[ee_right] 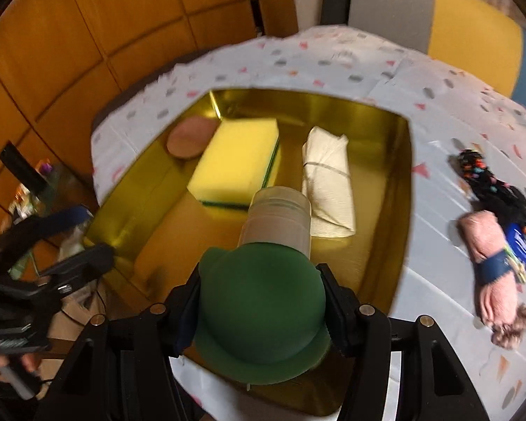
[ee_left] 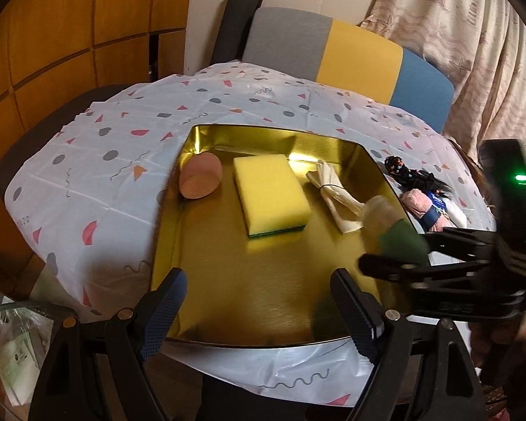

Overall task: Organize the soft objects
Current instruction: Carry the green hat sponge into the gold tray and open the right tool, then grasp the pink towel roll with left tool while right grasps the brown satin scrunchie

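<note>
Nearest the right wrist camera, a green squeeze bottle (ee_right: 261, 319) with a clear cap is clamped between the pads of the right tongs (ee_right: 259, 310), above the near part of a gold tray (ee_right: 401, 189). Within the tray, a pink round sponge (ee_right: 189, 137), a yellow sponge (ee_right: 236, 165) and a folded white cloth (ee_right: 328, 182) are laid in a row. On the patterned cloth of the bench (ee_right: 435, 291), right of the tray, a pink rolled towel (ee_right: 492, 263) and a black beaded item (ee_right: 480, 172) are left. Over the tray's near edge, the left tongs (ee_left: 257, 301) are held wide apart and empty.
</note>
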Demonstrator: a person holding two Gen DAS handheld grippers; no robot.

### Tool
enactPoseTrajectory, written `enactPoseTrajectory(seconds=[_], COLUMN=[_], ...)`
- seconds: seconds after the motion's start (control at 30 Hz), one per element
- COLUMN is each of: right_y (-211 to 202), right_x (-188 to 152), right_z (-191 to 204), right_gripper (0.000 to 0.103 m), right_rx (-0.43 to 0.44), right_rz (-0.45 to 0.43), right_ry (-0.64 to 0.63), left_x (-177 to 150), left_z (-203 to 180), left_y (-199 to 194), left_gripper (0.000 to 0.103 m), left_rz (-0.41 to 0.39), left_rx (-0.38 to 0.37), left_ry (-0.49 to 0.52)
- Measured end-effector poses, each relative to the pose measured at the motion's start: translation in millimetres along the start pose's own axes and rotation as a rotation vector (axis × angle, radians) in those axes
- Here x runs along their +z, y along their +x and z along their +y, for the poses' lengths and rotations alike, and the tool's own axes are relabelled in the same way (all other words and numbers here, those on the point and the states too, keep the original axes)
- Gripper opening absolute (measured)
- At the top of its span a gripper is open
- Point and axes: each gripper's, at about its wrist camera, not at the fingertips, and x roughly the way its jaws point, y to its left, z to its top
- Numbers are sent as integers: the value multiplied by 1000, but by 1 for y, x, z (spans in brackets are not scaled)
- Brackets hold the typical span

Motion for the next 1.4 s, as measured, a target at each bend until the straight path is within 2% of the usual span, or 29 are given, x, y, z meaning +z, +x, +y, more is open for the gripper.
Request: enactPoseTrajectory(seconds=[0.07,0.13,0.2,0.3,0.57,0.67,0.87,1.1,1.23,1.4], right_y=[14,26,36,41,19,-1,-36,-74,-99,-132], right_x=[6,13,19,26,18,15,5,-25,-48,-80], right_z=[-4,-10,-18,-27,-28,-31,-46,-96,-138,-202], right_gripper=[64,66,74,75,79,85,85,85,85,89], right_rx=[-25,-89,-139,-172,-116,-82,-79,-170,-250,-352], right_rz=[22,31,37,34,-43,-109,-213,-290,-323,-333], right_ry=[1,7,15,22,65,109,172,291,383,497], left_x=[0,0,0,-1,-3,-3,-1,2,7,17], left_z=[1,0,-1,-4,-13,-18,-29,-45,-54,-74], left_y=[0,0,-1,-1,0,0,-2,-1,1,0], left_gripper=[85,85,85,85,85,85,85,84,78,78], left_rz=[1,2,3,4,16,16,12,17,27,24], left_rx=[5,11,12,13,11,10,5,-24,-59,-117], left_ry=[1,6,13,23,48,60,85,103,93,110])
